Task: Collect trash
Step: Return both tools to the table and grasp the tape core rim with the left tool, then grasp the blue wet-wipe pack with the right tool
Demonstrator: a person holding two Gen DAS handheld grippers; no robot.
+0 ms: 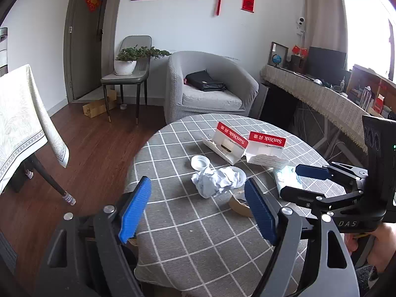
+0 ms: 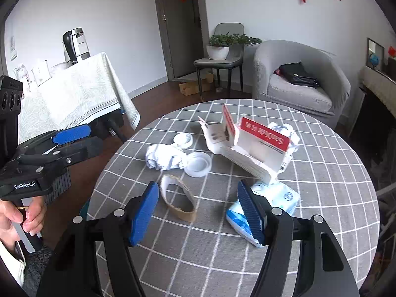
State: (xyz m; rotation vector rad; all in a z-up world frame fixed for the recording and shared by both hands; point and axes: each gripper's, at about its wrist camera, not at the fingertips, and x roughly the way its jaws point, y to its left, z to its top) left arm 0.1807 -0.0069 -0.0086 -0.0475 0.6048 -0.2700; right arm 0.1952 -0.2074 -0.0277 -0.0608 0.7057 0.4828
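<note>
Right hand-held gripper (image 2: 198, 212) is the closest thing to the lens, blue fingers spread wide and holding nothing. Sitting right between them on the checked table (image 2: 321, 185) is a torn brown cardboard ring (image 2: 177, 199), closer to the left finger, its long axis running roughly away from the camera. So my guess is that's the next grab: straight ahead and down, no real sideways shift needed.

Using the ring as the landmark: just past it is the crumpled white paper ball (image 2: 164, 157), with a clear plastic lid (image 2: 198, 164) touching the ball's right side and a white cap (image 2: 182, 139) behind that. Further back and right are two opened SanDisk card packages (image 2: 257, 146), leaning on each other. Right of the ring, partly hidden under the right finger, is a blue-and-white plastic wrapper (image 2: 277, 198).

Left hand-held gripper (image 1: 198, 208) is also open and empty, aimed more at the paper ball (image 1: 216, 182). Can't see a bin anywhere.
</note>
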